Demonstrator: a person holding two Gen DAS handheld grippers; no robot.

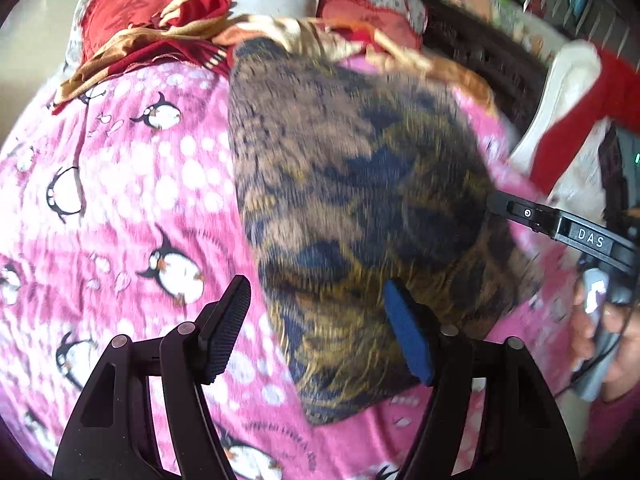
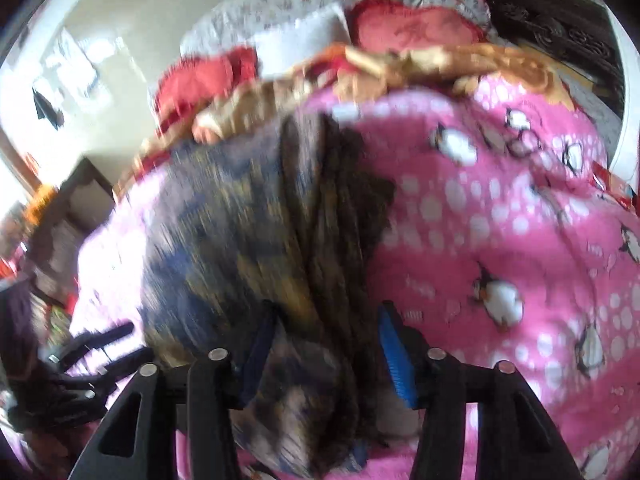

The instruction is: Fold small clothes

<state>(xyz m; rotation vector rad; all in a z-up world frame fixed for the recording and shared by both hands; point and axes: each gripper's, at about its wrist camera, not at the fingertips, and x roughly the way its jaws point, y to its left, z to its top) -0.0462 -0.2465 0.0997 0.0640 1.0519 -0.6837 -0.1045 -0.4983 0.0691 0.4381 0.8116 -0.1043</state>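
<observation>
Here, "DAS" on right tongs (image 1: 591, 237), left tongs (image 1: 320, 334) spread empty, right's grip on patterned garment (image 1: 360, 184) unclear.

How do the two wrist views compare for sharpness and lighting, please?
Left wrist view: the brown-and-blue garment is smeared by motion blur, while the penguin blanket and the left gripper read fairly sharp; the edges bend with fisheye distortion. Right wrist view: nearly everything is blurred, the garment most of all, and the pale wall at upper left is bright and washed out.
</observation>
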